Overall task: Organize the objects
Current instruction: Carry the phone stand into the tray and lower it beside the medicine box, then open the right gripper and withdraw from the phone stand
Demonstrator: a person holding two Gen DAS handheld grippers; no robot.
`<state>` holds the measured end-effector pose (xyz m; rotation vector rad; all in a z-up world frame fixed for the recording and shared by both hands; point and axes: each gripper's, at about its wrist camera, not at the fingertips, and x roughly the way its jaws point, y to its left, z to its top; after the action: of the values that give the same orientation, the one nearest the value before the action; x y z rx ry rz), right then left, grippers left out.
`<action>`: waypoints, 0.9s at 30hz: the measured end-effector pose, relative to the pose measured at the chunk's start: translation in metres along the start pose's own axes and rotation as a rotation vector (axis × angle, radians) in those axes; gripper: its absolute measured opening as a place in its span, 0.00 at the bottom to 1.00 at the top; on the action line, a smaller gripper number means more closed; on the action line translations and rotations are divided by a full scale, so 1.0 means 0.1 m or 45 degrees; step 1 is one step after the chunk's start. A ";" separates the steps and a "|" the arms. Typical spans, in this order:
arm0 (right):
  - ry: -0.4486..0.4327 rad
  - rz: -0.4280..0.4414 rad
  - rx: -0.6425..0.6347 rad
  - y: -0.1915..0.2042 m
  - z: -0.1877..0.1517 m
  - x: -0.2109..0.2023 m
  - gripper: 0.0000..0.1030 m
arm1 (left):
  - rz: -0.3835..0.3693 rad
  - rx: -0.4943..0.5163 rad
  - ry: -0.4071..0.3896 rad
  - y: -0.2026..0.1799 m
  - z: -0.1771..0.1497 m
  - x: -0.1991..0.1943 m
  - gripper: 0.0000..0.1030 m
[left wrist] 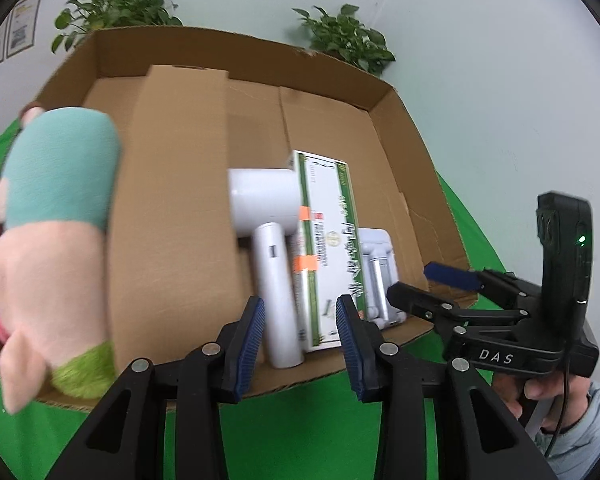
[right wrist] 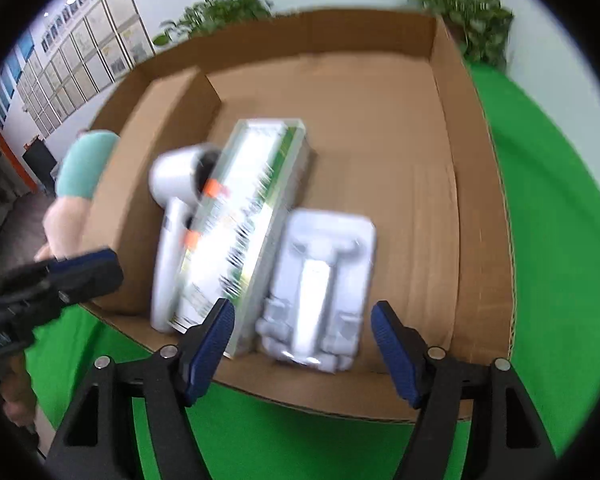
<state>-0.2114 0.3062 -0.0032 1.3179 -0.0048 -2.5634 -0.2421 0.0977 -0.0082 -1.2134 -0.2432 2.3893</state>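
Note:
An open cardboard box (left wrist: 172, 208) (right wrist: 380, 128) lies on green cloth. Inside lie a white hair dryer (left wrist: 270, 236) (right wrist: 172, 216), a white and green carton (left wrist: 328, 248) (right wrist: 244, 216) leaning on it, and a white plastic tray with a tool (left wrist: 378, 272) (right wrist: 320, 280). A pink and teal plush pig (left wrist: 48, 248) (right wrist: 80, 184) sits in the box's left compartment. My left gripper (left wrist: 300, 340) is open and empty at the box's near edge. My right gripper (right wrist: 304, 344) is open and empty just before the tray; it also shows in the left wrist view (left wrist: 432, 284).
A cardboard divider (left wrist: 168, 160) splits off the left compartment. The right part of the box floor (right wrist: 400, 168) is bare. Potted plants (left wrist: 340, 36) stand behind the box against a pale wall. Green cloth (right wrist: 560, 240) surrounds the box.

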 end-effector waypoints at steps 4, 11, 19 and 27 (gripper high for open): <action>0.009 -0.051 -0.048 0.28 0.06 0.26 0.75 | 0.030 -0.007 -0.037 0.11 -0.13 -0.13 0.34; -0.025 -0.214 -0.112 0.55 0.11 0.43 0.78 | 0.063 -0.014 -0.051 0.35 -0.28 -0.26 0.35; 0.021 -0.209 -0.097 0.45 0.16 0.47 0.77 | 0.091 -0.005 -0.119 0.40 -0.31 -0.34 0.35; 0.004 -0.172 -0.064 0.52 0.25 0.45 0.79 | 0.102 0.001 -0.143 0.33 -0.26 -0.37 0.35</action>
<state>-0.2448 0.2426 -0.0183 1.3468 0.1527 -2.6535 -0.2126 0.0498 -0.0088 -1.1094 -0.2330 2.5300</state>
